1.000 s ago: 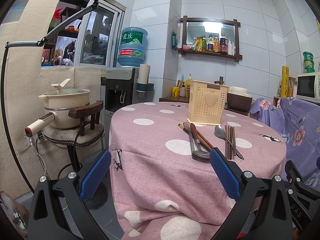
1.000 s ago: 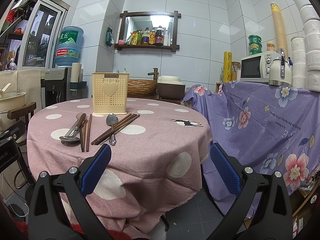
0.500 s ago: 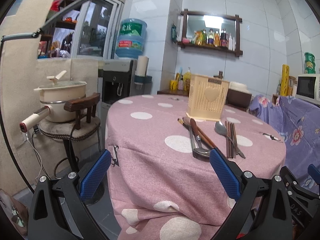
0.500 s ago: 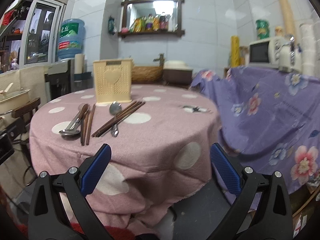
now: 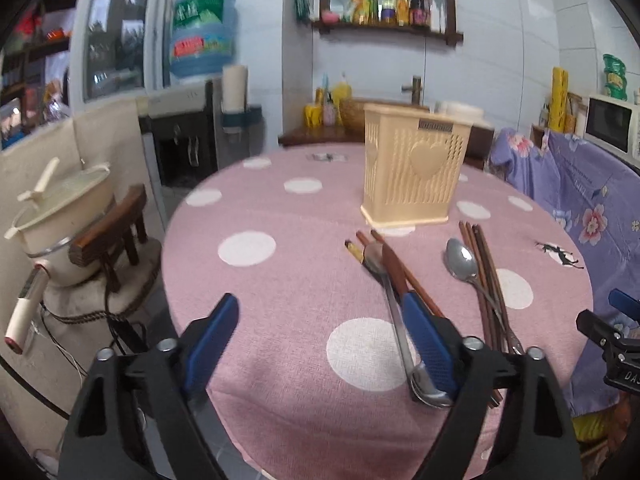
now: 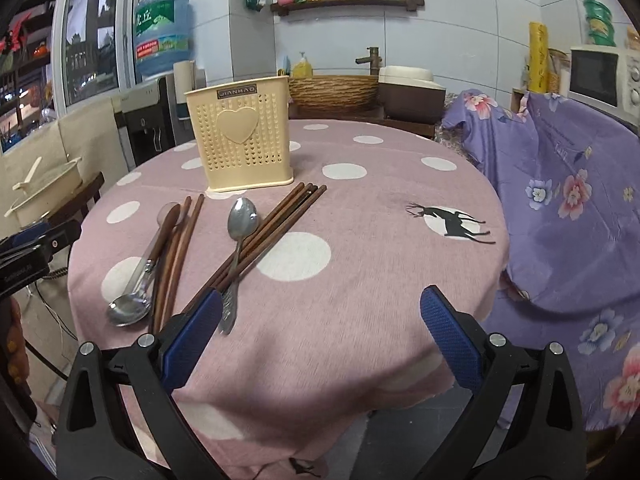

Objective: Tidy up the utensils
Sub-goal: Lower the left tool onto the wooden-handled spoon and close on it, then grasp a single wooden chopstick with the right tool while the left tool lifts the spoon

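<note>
Two blue-padded grippers hover over steel spoons and brown chopsticks: left gripper (image 5: 320,344) closing (nothing between), right gripper (image 6: 324,332) wide, empty.

Cream utensil holder (image 6: 242,142) upright on table; 2 steel spoons (image 6: 240,236), brown chopsticks (image 6: 272,236) flat just in front.

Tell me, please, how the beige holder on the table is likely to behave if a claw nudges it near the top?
The holder stands tall on a narrow base, so a high push may well tip it. Its perforated plastic walls look thin, so it is probably light, and nothing shows above its rim. On the tablecloth it might drag the fabric rather than slide cleanly.
</note>
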### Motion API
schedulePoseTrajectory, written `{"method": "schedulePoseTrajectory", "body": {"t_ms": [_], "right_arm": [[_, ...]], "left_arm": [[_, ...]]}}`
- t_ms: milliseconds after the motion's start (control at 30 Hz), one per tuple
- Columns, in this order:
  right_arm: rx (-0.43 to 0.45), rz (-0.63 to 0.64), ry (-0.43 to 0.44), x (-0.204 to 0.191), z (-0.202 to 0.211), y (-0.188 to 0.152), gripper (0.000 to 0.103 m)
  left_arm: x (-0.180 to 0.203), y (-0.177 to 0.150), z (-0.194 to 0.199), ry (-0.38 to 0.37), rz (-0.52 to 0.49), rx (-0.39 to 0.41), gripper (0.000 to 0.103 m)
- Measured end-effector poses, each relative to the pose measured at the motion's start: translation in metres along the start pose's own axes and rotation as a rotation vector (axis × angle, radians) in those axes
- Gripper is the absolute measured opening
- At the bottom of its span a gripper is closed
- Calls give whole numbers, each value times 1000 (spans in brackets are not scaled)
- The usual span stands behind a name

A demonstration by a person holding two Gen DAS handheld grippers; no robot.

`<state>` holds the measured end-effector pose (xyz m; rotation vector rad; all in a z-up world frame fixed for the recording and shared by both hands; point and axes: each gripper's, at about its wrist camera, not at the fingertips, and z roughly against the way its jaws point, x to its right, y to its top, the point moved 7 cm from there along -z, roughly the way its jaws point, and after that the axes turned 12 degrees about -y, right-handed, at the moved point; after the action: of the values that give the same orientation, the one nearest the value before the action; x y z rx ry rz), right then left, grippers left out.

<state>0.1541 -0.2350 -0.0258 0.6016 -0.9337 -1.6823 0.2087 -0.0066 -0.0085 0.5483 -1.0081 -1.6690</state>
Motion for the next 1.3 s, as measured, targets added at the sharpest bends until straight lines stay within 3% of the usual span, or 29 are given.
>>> {"method": "schedulePoseTrajectory", "body": {"t_ms": [133, 200, 333, 433, 767, 1033, 1100, 1300], "right_arm": [[-76, 15, 19, -2, -27, 8, 96], [-99, 27, 22, -5, -39, 12, 92], [-124, 54, 7, -15, -59, 26, 84], [-174, 29, 19, -18, -75, 34, 77], [-191, 9, 30, -20, -84, 37, 75], [-202, 9, 35, -17, -87, 37, 75], [-212, 10, 41, -19, -90, 38, 68], [-308, -65, 67, -23, -119, 50, 52]], "left_arm": [[1, -2, -23, -59, 32, -95, 60], [7, -1, -33, -92, 29, -131, 55], [19, 3, -52, -142, 52, -203, 35], [25, 6, -64, -179, 71, -241, 28], [41, 19, -98, -199, 48, -300, 26], [40, 17, -114, -142, 4, -335, 23], [41, 18, -117, -129, -11, -344, 18], [38, 19, -119, -128, -6, -356, 17]]}}
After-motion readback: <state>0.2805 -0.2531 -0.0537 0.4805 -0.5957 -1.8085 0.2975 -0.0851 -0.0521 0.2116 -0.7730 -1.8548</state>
